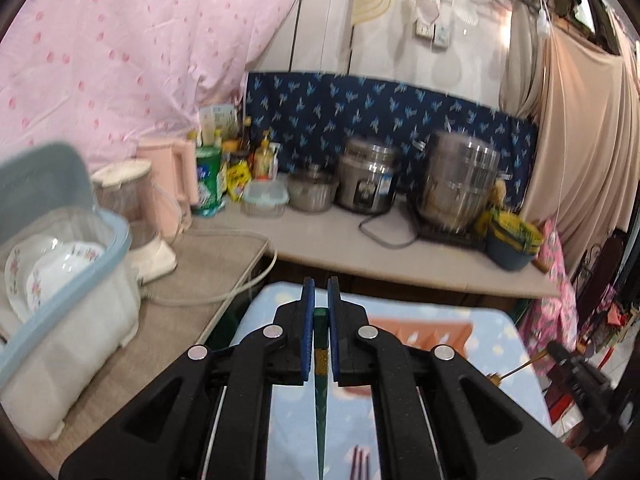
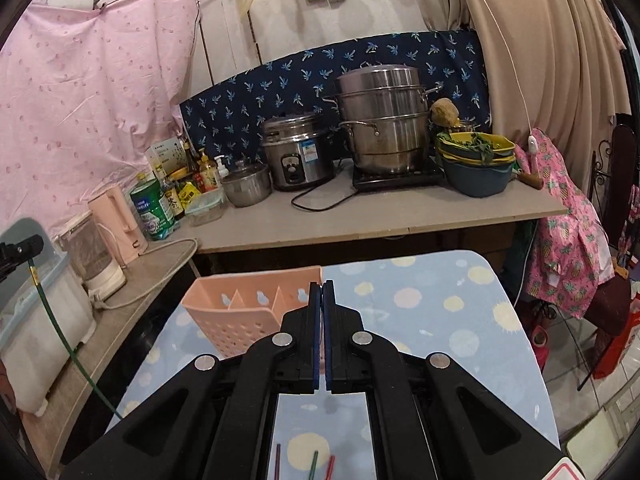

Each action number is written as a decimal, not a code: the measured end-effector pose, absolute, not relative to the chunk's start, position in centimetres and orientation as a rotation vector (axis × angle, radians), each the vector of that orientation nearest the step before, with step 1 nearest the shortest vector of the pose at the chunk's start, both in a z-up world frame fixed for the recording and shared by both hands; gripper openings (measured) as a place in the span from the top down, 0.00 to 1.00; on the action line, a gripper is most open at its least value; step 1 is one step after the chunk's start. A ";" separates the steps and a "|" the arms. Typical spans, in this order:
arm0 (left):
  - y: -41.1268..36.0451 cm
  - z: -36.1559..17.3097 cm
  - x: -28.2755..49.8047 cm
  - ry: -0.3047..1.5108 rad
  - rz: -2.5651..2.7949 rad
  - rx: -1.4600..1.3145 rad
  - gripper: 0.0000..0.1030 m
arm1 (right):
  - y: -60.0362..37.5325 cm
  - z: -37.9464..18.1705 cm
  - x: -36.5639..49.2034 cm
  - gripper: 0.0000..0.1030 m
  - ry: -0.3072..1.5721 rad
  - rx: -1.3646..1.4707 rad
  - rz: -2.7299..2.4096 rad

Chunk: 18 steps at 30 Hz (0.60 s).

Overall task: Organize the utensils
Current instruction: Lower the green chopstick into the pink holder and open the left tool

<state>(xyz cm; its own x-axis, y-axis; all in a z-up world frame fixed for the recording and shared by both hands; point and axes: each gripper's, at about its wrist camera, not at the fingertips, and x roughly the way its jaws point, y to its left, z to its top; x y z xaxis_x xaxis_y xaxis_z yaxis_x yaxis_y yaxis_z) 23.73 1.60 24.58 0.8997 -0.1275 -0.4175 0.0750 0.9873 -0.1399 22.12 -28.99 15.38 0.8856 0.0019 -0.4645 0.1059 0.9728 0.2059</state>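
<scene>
left gripper [image 1: 321,292] is closed on a green chopstick [image 1: 321,364]; the stick runs between the blue pads w/ a gold band near the top end, tip pointing down toward the near edge of the view. in the right wrist view the same stick [image 2: 60,328] hangs slanted from the left gripper [image 2: 18,250] at far left, above the counter edge.

right gripper [image 2: 322,286] is closed too, pads nearly touching. in its own view nothing clear shows between them; in the left wrist view it sits at the right edge [image 1: 560,354] w/ a thin brownish stick [image 1: 520,368] poking out, blurred, can't tell more.

pink basket [image 2: 248,304] w/ dividers stands on the dotted blue table [image 2: 440,320], far-left part, just beyond the right gripper. three more chopsticks lie on the table at the near edge: dark red [image 2: 277,460], green [image 2: 314,465], red [image 2: 329,467]. a fork [image 1: 360,465] shows at the near edge under the left gripper.

far side: counter [image 2: 360,216] w/ rice cooker [image 2: 298,158] & steamer pot [image 2: 384,120]. dish box [image 1: 60,280] w/ plates at left.
</scene>
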 end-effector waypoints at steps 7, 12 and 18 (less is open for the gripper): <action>-1.1 30.3 27.0 0.291 -0.144 -0.162 0.94 | -29.1 16.4 27.4 0.98 0.482 0.241 -0.035; -3.8 30.9 29.8 0.277 -0.166 -0.157 0.94 | -29.3 15.7 29.9 0.98 0.508 0.258 -0.022; -5.9 29.4 31.9 0.298 -0.172 -0.131 0.94 | -29.0 14.1 31.3 0.98 0.541 0.242 -0.015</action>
<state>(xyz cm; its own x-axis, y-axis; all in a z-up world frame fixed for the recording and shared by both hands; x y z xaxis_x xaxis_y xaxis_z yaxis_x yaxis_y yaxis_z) 31.91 -5.86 29.40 0.9414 -0.1878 -0.2803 0.1491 0.9768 -0.1537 31.29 -29.03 14.05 0.8580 0.0490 -0.5113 0.0781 0.9714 0.2240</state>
